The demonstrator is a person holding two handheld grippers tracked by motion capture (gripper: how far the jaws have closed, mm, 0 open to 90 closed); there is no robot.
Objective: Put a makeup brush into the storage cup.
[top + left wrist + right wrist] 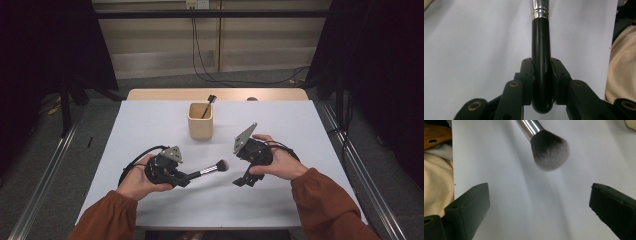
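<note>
Above the white surface point(280, 200), the left tongs point(187, 176) pinch the black handle of a makeup brush point(212, 168). The right tongs point(245, 180) stand spread and empty, just beside its bristles.

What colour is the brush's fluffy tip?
Dark with whitish ends on the brush, clearest in the right gripper view.

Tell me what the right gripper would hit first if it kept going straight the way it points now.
Probably the bristle head of the makeup brush that the left gripper holds: it lies just ahead of the open right gripper, though depth is unclear.
</note>
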